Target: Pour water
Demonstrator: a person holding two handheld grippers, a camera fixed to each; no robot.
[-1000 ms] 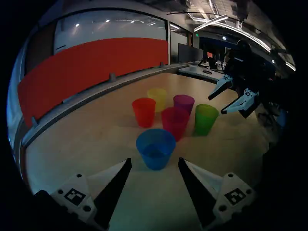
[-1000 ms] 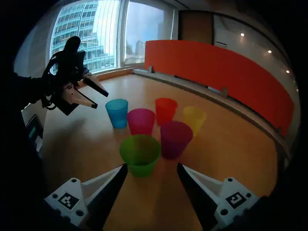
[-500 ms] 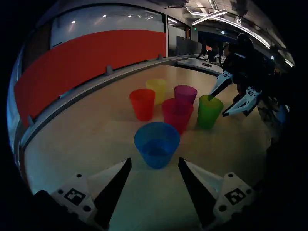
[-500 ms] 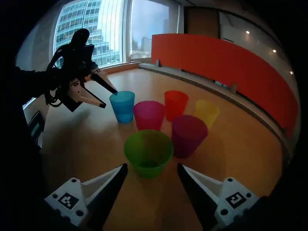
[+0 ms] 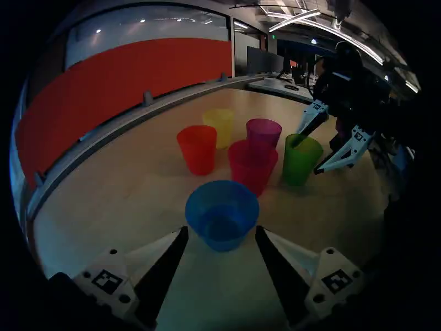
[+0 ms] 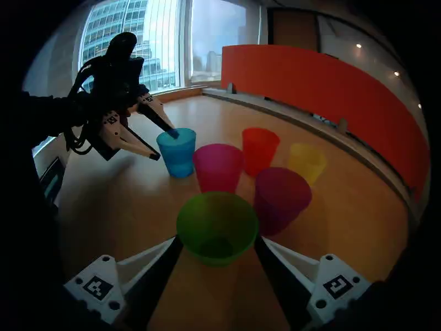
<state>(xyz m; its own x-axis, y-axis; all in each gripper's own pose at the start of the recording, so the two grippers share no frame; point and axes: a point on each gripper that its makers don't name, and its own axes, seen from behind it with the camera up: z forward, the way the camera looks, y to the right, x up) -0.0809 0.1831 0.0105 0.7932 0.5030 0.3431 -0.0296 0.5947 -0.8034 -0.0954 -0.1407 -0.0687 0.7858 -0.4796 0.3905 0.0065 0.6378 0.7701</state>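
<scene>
Currently six plastic cups stand in a tight cluster on the wooden table (image 5: pixel 127 198), well in from the long edge that runs under the red wall panel (image 5: pixel 110 83). Red cup (image 5: pixel 197 149) and yellow cup (image 5: pixel 219 126) are on the side nearest that edge; pink cup (image 5: pixel 252 165) sits mid-cluster with the purple cup (image 5: pixel 263 132) just behind it. The blue cup (image 5: pixel 222 215) is at the end of the cluster toward the window (image 6: pixel 138 44), and the green cup (image 5: pixel 300 160) is on the side farthest from the panel edge. Left hand-held gripper (image 5: pixel 220 230): fingers spread wide, blue cup between the tips, nothing gripped; from the right gripper view one tip is at the cup's rim and the other beside its wall, contact cannot be told. Right hand-held gripper (image 6: pixel 218 238): also spread wide, green cup between the tips, nothing gripped; from the left gripper view its two fingers straddle that cup. All cups upright. Blue and green cups look darker at the bottom; whether either holds water cannot be told.
</scene>
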